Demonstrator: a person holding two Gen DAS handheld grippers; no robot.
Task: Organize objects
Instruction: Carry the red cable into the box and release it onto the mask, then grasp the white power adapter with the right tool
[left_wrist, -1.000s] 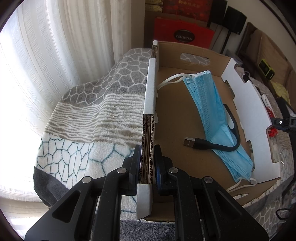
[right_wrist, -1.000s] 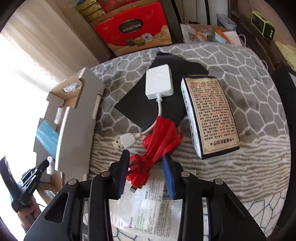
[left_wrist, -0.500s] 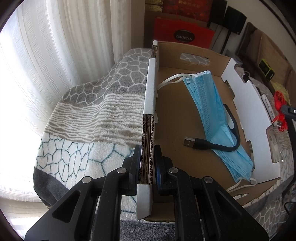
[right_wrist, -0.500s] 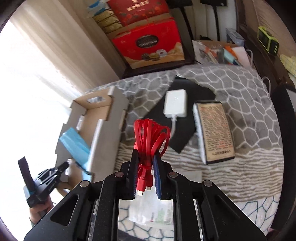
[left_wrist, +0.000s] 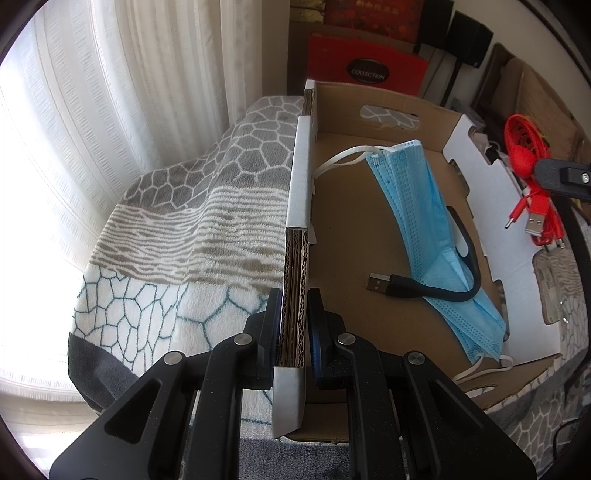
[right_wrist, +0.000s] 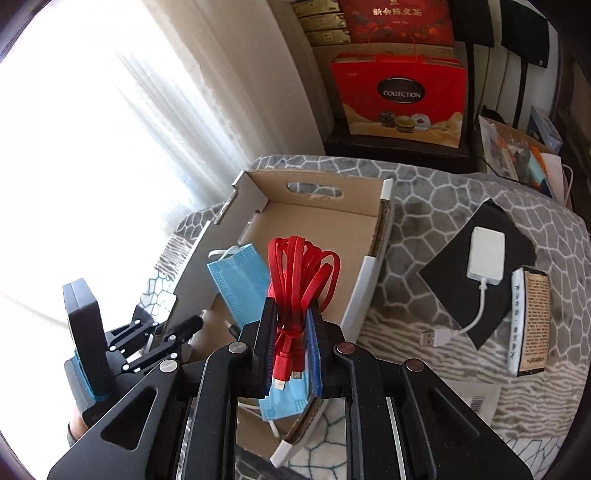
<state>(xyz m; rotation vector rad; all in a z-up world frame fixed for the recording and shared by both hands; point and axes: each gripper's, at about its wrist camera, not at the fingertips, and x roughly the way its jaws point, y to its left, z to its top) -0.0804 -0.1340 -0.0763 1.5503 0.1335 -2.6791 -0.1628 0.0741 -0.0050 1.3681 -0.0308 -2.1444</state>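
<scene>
A shallow cardboard box (left_wrist: 351, 236) lies on a patterned blanket. My left gripper (left_wrist: 293, 317) is shut on the near end of its left wall. Inside lie a blue face mask (left_wrist: 417, 206) and a black USB cable (left_wrist: 410, 291). My right gripper (right_wrist: 291, 321) is shut on a coiled red cable (right_wrist: 303, 273), held in the air above the box (right_wrist: 325, 218) and the mask (right_wrist: 236, 277). In the left wrist view the red cable (left_wrist: 528, 155) hangs beyond the box's right wall. The left gripper (right_wrist: 173, 332) shows at the box's far-left wall.
On the blanket right of the box lie a white adapter with a cord (right_wrist: 485, 258) on a black sheet (right_wrist: 443, 273), a printed carton (right_wrist: 530, 321) and a plastic packet (right_wrist: 476, 398). A red gift box (right_wrist: 399, 96) stands behind. Curtains (left_wrist: 110, 110) hang at the left.
My right gripper closed on the red cable, lifted it off the blanket and carried it left, over the box. The left gripper kept its hold on the box wall.
</scene>
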